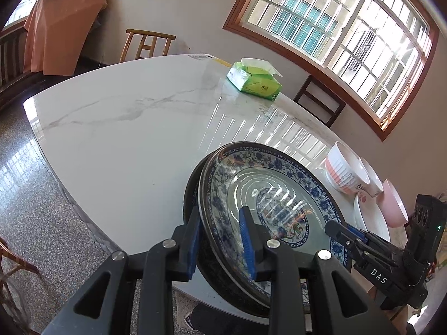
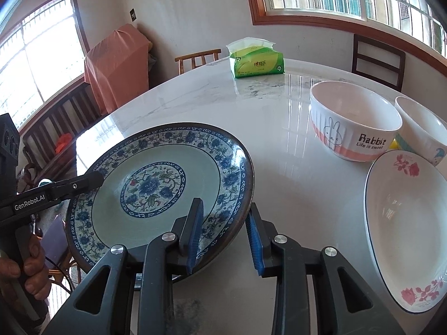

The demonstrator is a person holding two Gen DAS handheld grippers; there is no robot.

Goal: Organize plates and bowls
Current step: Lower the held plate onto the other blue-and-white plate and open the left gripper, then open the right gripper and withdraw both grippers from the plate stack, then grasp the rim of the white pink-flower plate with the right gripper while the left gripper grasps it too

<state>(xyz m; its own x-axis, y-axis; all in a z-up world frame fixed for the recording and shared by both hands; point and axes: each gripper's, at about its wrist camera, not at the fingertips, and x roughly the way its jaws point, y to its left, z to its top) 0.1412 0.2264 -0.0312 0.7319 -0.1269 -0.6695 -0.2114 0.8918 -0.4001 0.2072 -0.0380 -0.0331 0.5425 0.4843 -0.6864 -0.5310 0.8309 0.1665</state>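
A blue-and-white floral plate (image 1: pixel 268 195) (image 2: pixel 159 189) is held tilted above the near edge of the white marble table (image 1: pixel 125 128) (image 2: pixel 279 139). My left gripper (image 1: pixel 220 240) straddles its left rim, one blue pad under, one on top. My right gripper (image 2: pixel 226 234) straddles its right rim; it shows in the left wrist view (image 1: pixel 349 234). Whether either pair of pads presses the rim is unclear. To the right stand a rabbit bowl (image 2: pixel 354 120) (image 1: pixel 346 173), a second white bowl (image 2: pixel 421 131), and a white rose plate (image 2: pixel 408 229) (image 1: pixel 368 217). A pink bowl (image 1: pixel 394 206) sits behind.
A green tissue pack (image 1: pixel 254 79) (image 2: pixel 255 61) lies at the far side of the table. Wooden chairs (image 1: pixel 146 44) (image 2: pixel 377 58) stand around it. A cloth-covered object (image 2: pixel 114 67) stands by the wall. Speckled floor (image 1: pixel 25 184) lies to the left.
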